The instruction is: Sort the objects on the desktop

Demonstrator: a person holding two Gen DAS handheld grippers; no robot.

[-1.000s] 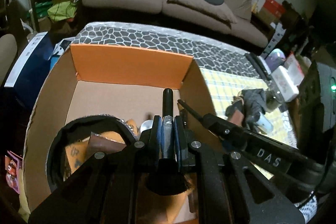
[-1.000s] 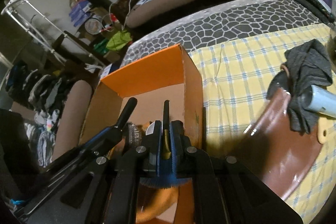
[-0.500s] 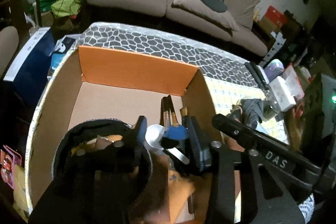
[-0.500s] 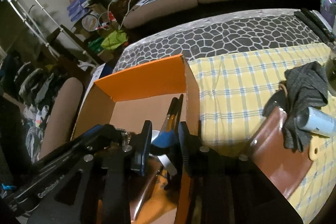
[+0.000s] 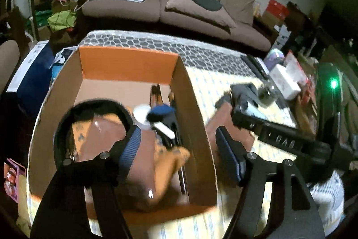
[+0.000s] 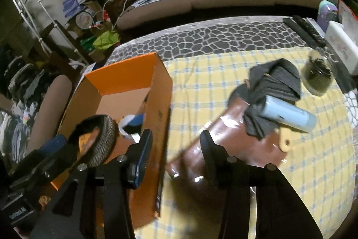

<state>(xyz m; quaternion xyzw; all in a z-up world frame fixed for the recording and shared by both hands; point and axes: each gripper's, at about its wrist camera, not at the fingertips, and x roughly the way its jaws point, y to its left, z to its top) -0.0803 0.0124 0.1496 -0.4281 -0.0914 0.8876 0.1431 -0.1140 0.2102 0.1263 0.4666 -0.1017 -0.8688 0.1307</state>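
Brushes are lying in the orange cardboard box now, up against its right wall w/ handles pointing at the far end, next to a white round lid-looking thing and a black ring-shaped item. Left gripper hangs over the box's right wall and its jaws have just been opening, nothing between the blue pads, so the drop looks done on that side. Right gripper same deal: jaws have just been opening, spread about halfway, empty, one finger over the box edge and the other over the brown leather pouch. Probably both sit here bc the box is the sorting bin and whatever's left is off to the right on the yellow plaid cloth. Left wrist view gives the proper look down into the box, brushes and brown stuff and all, but the remaining clutter is blurry there. Right wrist view barely shows the box contents, yet it's the one that clearly shows what's left to sort imo: the pouch, a grey rag draped on it, a pale blue tube touching the rag, and a glass jar a bit apart.
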